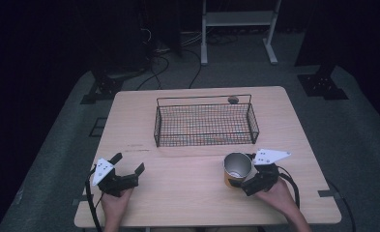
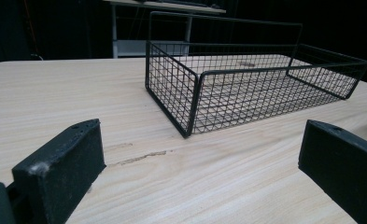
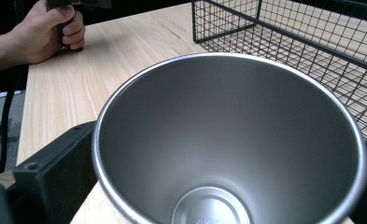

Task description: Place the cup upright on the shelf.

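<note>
The right gripper (image 1: 245, 180) is clasping a steel cup (image 1: 237, 166) between its jaws — the cup is standing upright on the table (image 1: 187, 193), its open mouth facing up. Just beyond the gripper, a black wire basket (image 1: 205, 123) is sitting near the cup without touching it. The left gripper (image 1: 128, 162) is resting well apart to the side, its jaws spread wide around nothing — the basket's corner is lying ahead of it.
</note>
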`<state>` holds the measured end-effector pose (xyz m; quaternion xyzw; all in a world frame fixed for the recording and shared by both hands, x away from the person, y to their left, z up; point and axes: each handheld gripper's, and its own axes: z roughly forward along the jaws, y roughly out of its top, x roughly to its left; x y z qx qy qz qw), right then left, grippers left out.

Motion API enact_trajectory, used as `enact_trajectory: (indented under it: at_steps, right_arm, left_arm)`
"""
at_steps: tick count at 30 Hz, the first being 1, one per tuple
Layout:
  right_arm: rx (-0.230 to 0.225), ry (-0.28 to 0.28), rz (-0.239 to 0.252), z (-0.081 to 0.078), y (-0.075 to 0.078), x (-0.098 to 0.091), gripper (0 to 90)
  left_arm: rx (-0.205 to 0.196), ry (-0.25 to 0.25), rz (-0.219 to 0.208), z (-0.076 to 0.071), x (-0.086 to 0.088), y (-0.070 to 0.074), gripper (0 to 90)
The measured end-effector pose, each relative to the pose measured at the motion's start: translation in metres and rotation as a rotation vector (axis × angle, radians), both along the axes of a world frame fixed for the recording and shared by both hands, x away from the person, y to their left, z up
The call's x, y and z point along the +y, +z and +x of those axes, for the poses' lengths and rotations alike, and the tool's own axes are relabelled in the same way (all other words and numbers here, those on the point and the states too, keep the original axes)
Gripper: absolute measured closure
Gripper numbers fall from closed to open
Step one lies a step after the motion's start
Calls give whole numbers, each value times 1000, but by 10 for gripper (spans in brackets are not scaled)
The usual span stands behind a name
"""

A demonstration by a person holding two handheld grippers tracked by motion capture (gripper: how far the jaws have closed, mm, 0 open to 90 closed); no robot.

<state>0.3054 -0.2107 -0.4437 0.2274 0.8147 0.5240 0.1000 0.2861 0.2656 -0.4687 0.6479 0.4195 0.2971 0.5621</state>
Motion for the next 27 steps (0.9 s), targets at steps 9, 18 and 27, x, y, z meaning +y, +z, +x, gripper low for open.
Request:
enact_trajectory:
  at_steps: [9, 18, 27]
  right_arm:
    - [-5, -1, -10, 2, -1, 4, 76]
    - [-18, -16, -25, 1, 0, 4, 120]
    - [-15, -13, -8, 3, 8, 1, 124]
  left_arm:
    - [0, 0, -3, 0, 0, 0, 0]
    - [0, 0, -4, 0, 1, 0, 0]
    - [-8, 0, -8, -1, 1, 0, 0]
